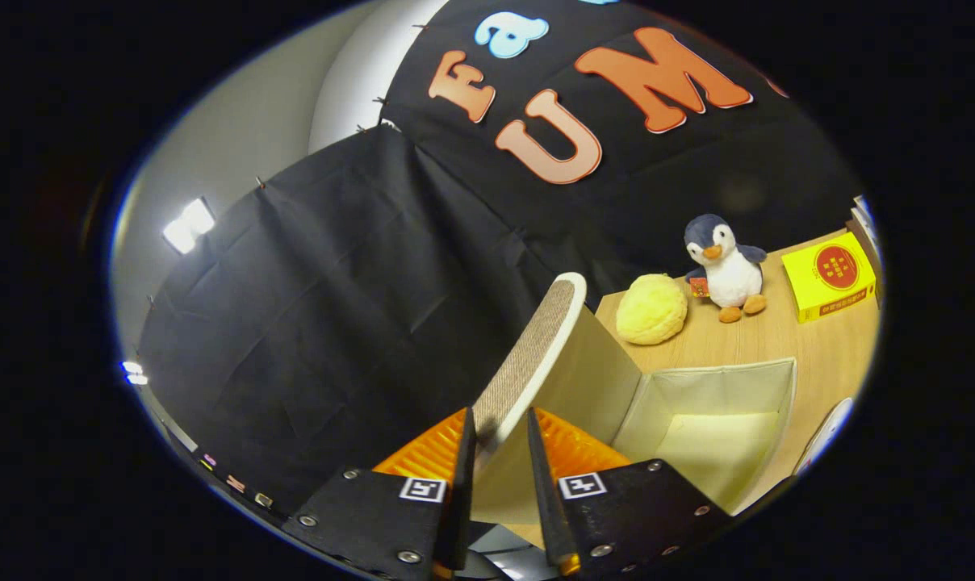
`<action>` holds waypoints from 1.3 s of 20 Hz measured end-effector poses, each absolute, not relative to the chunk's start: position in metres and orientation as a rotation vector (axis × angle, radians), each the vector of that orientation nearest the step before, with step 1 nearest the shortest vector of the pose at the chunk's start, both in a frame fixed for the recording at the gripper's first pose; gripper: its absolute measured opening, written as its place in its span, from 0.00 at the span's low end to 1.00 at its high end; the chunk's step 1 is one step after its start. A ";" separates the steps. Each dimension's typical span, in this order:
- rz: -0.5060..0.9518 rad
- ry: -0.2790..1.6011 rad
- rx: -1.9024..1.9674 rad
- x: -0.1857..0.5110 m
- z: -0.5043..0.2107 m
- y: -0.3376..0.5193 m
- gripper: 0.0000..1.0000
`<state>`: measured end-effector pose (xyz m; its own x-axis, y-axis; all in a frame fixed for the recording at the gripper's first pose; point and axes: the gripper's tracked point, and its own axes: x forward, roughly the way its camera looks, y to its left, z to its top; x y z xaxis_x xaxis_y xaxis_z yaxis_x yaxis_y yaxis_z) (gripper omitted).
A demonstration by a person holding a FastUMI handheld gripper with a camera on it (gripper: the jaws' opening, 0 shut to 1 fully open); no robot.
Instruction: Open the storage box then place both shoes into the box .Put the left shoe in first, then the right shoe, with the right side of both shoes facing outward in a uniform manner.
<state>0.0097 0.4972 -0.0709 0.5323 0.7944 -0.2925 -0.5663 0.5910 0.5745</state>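
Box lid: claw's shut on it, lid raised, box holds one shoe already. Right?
Wrong on the shoe. The gripper view shows the box empty inside. The rest stands: the claw is shut on the lid, which is raised.

One fisheye camera rides on the hand-held gripper (500, 452), looking forward along its two fingers, which rise at six o'clock. It sits very close above the open cream fabric storage box (709, 420) at four o'clock and is tilted, so the light wooden counter (778, 331) slopes at three o'clock. The black cloth booth wall (334, 307) spans nine through one o'clock.
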 end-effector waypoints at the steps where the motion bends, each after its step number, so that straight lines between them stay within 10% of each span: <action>1: 0.833 0.587 0.415 0.010 -0.080 0.502 0.46; 4: 0.783 0.619 0.352 0.009 -0.101 0.501 0.91; 6: 0.750 0.628 0.337 0.008 -0.111 0.492 0.98; 26: 0.183 0.732 0.240 0.015 -0.216 0.207 0.98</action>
<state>0.0151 0.2071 -0.2164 0.7299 0.2477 -0.6371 -0.0809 0.9568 0.2794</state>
